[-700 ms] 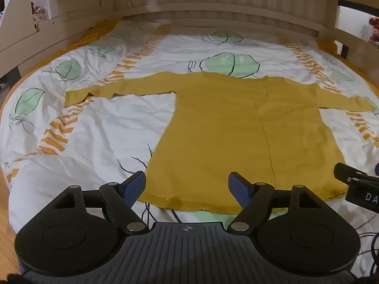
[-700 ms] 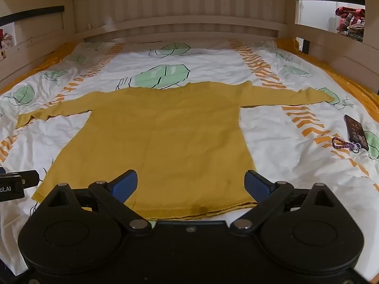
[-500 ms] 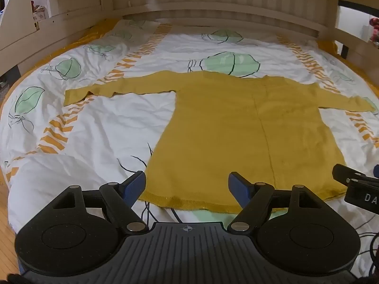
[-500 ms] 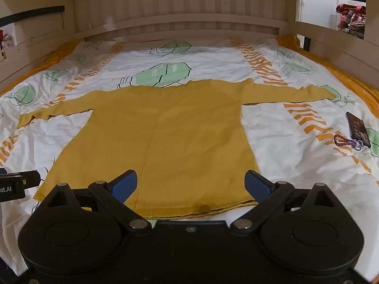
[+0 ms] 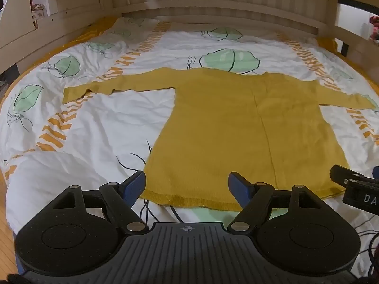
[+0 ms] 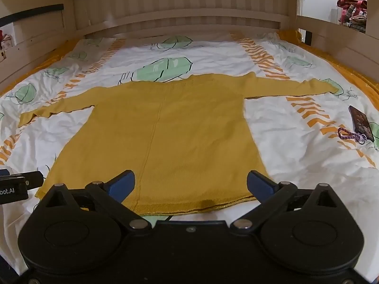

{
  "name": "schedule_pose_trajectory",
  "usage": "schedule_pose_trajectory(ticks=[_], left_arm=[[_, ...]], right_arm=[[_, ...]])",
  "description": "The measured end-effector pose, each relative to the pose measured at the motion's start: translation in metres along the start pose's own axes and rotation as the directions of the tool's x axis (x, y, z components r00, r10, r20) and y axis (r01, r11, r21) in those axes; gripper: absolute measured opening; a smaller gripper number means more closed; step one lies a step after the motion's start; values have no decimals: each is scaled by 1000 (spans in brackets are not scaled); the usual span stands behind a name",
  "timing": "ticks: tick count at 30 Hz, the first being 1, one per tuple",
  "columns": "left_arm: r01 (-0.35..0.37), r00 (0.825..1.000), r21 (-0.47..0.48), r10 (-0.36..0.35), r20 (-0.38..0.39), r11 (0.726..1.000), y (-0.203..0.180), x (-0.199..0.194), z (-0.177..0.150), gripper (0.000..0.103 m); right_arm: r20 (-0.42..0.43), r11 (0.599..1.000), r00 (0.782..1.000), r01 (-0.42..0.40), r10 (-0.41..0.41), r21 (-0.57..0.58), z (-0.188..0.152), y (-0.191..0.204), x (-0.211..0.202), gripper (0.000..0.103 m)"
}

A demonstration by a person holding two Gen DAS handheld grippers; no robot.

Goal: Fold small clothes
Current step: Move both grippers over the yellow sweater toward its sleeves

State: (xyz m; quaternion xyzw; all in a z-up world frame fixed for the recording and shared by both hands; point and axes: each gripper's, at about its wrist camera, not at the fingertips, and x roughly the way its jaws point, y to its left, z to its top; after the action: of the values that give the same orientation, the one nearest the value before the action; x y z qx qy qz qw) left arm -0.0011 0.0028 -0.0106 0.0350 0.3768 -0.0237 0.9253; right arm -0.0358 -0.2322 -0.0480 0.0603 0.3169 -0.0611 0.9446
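A mustard-yellow long-sleeved top (image 5: 236, 127) (image 6: 165, 132) lies flat on the bed, both sleeves spread out sideways and its hem nearest me. My left gripper (image 5: 187, 185) hovers open just above the left part of the hem, nothing between its blue fingertips. Over the hem's right part my right gripper (image 6: 190, 184) stands wide open and holds nothing. Each gripper's side shows at the edge of the other's view.
The bed has a white duvet (image 5: 118, 123) with green leaves and orange stripes, ringed by a wooden frame (image 6: 180, 16). A dark phone (image 6: 361, 123) with a purple strap lies on the duvet at the right. Wooden floor (image 5: 4, 224) shows at the near left.
Both views have crept slightly forward over the top's hem. The top has not moved and both grippers stay open.
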Motion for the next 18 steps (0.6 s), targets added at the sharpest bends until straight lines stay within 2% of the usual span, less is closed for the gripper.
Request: schedule_pose_trajectory(ticks=[18], left_arm=[[-3,1000,-2,3,-12,1000,-4,0,1,76]], right_arm=[[-24,1000,1000,-18,18,15,-2,3,4,102]])
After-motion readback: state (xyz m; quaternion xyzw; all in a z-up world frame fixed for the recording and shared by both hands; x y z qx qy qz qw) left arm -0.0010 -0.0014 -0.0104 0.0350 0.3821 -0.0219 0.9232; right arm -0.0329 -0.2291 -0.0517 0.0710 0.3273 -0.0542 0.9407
